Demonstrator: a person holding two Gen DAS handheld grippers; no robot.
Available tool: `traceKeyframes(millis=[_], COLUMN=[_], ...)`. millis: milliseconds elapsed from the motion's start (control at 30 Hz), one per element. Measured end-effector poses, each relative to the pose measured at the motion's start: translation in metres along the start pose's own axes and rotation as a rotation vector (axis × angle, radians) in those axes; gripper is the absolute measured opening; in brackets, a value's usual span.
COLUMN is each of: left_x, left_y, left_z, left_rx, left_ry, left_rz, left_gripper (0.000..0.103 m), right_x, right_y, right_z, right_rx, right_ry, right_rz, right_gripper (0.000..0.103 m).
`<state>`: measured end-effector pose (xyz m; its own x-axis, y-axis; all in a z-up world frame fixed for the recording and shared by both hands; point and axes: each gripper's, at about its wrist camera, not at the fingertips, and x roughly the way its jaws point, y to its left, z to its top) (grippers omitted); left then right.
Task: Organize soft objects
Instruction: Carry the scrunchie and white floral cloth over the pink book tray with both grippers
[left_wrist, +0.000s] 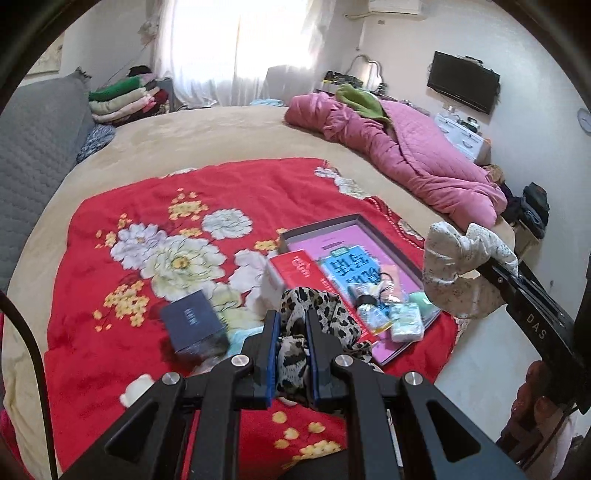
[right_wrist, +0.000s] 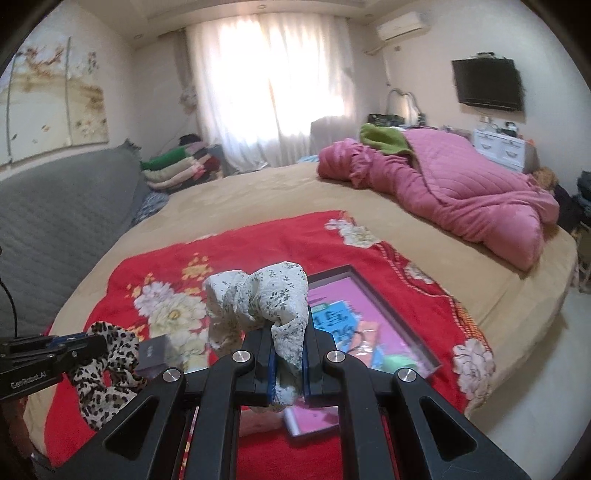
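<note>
My left gripper (left_wrist: 291, 325) is shut on a leopard-print scrunchie (left_wrist: 325, 314) and holds it above the red floral blanket (left_wrist: 147, 206). It also shows in the right wrist view (right_wrist: 107, 365) at the lower left, hanging from the left gripper (right_wrist: 92, 341). My right gripper (right_wrist: 288, 332) is shut on a white floral scrunchie (right_wrist: 258, 295), raised above the blanket (right_wrist: 258, 240). In the left wrist view this scrunchie (left_wrist: 454, 254) hangs from the right gripper (left_wrist: 491, 258) at the right, over the bed's edge.
A shallow box lid (left_wrist: 369, 225) holds a pink sheet, a blue booklet and small packets. A red box (left_wrist: 295, 266) and a dark blue box (left_wrist: 192, 321) lie beside it. A pink quilt (left_wrist: 424, 155) lies on the far side of the bed. Folded blankets (left_wrist: 125, 99) are stacked by the grey headboard (left_wrist: 37, 140).
</note>
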<state>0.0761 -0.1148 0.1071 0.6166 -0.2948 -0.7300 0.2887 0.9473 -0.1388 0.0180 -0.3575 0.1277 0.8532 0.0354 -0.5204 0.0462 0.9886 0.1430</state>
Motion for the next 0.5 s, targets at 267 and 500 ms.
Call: traceKeyframes(millis=[267,500], left_x=[0.017,0.041], left_y=[-0.04,-0.067], left_z=[0.015,0.02], left_rx=[0.066,0.103], left_ry=[0.004,0.029], left_rz=[-0.02,-0.035], left_gripper=[0.014,0.014], right_x=[-0.003,0.001], right_y=[-0.03,-0.052], right_z=[0.004,0.003], right_rx=[0.063,0.124], right_ry=[-0.025,-0.031], right_rz=[-0.035,-0.034], right_gripper=[0.01,0.01])
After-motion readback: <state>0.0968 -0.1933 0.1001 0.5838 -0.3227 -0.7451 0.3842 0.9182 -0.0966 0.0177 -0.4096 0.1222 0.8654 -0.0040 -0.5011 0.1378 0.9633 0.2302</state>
